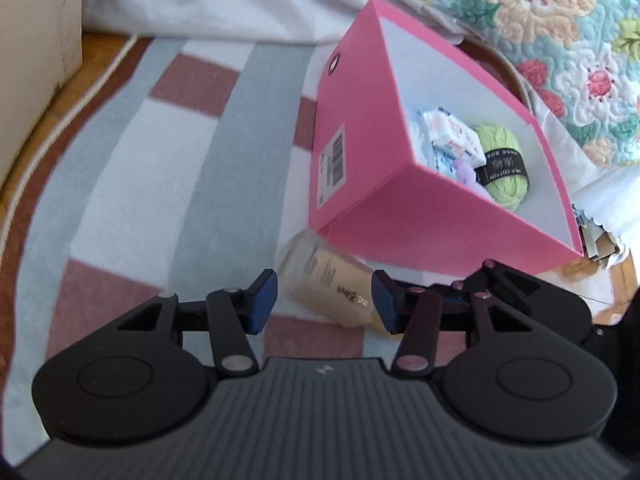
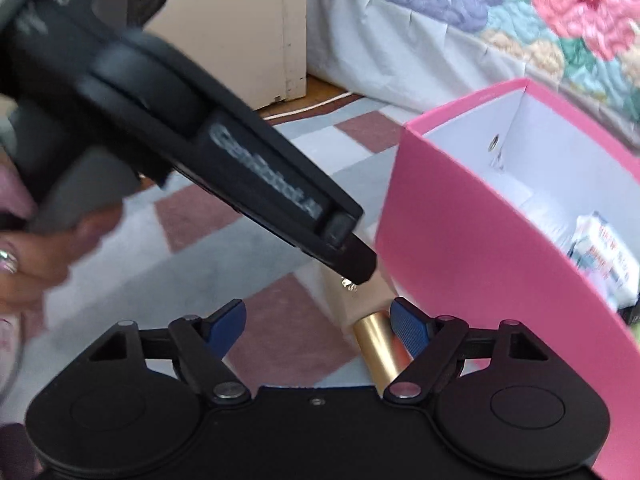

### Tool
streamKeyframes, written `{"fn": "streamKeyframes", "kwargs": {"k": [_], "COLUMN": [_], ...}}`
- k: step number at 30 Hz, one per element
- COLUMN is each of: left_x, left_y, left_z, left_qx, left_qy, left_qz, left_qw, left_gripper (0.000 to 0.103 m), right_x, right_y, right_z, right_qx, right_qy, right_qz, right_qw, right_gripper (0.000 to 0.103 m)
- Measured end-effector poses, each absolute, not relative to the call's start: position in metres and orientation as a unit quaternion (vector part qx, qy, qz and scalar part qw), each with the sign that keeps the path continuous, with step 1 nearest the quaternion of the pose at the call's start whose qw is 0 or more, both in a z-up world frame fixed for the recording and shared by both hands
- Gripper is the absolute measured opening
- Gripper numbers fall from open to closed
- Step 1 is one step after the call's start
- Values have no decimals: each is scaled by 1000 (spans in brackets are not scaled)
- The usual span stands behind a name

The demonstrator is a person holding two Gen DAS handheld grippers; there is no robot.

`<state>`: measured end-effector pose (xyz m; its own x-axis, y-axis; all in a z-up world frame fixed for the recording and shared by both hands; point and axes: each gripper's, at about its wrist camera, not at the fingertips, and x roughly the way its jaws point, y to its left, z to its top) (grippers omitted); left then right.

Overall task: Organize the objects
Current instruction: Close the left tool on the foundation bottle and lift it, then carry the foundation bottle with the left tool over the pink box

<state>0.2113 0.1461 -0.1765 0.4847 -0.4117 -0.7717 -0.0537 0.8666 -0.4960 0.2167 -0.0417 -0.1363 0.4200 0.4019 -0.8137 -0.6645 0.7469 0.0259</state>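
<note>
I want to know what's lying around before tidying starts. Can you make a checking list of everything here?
Surface: striped and checked rug on a wooden floor.
Job's things: frosted bottle with a gold cap lying on the rug beside the pink box; inside the box a green yarn ball, white packets and something small and lilac.
Clutter: paper scraps beside the box.
Grippers: left tongs straddle the bottle's body, pads close but contact unclear; right tongs open, the cap beside one pad.
Cables: nothing seen.
Surroundings: floral quilt over a white bed skirt, beige furniture.
</note>
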Motion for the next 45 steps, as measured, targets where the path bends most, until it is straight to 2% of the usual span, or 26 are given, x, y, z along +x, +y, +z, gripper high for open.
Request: {"fn": "streamKeyframes", "kwargs": {"k": [1, 4, 5, 8, 11, 12, 13, 16, 17, 18, 29, 38, 41, 45], "left_x": [212, 210, 210, 209, 208, 208, 208, 209, 210, 209, 176, 162, 163, 164], "left_y": [147, 143, 142, 146, 155, 158, 160, 162, 161, 160, 137, 112, 114, 116], "left_z": [-180, -187, -186, -182, -179, -179, -181, -185, -185, -185, -187, -182, -187, -196], "left_qx": [-250, -265, -256, -261, -274, -277, -281, -290, -286, -282, -345, -329, -328, -335], "left_qy": [504, 517, 516, 509, 503, 503, 502, 504, 504, 504, 553, 559, 567, 583], "left_qz": [-112, -120, -116, -114, -115, -114, -114, -112, -110, -109, -140, -129, -115, -102], "left_qw": [819, 805, 809, 812, 811, 811, 810, 806, 807, 809, 745, 750, 747, 733], "left_gripper": [50, 50, 50, 50, 48, 45, 37, 32, 32, 30, 30, 34, 34, 42], "right_x": [215, 210, 208, 209, 211, 212, 213, 215, 216, 217, 166, 149, 146, 145], "right_y": [-43, -47, -46, -48, -54, -53, -51, -47, -47, -47, -79, -93, -96, -123], "right_z": [-133, -121, -117, -118, -123, -127, -132, -144, -147, -149, -139, -136, -136, -137], "right_qx": [-134, -63, -64, -79, -76, -88, -106, -124, -117, -107, -3, 12, 2, 108], "right_qy": [441, 463, 462, 454, 448, 449, 451, 450, 452, 456, 526, 518, 506, 512], "right_qz": [331, 380, 375, 333, 307, 302, 297, 287, 287, 287, 214, 192, 203, 193], "right_qw": [823, 799, 802, 822, 837, 836, 835, 836, 836, 835, 823, 833, 838, 830], "right_gripper": [79, 61, 60, 59, 62, 62, 62, 61, 49, 42, 42, 46, 42, 40]}}
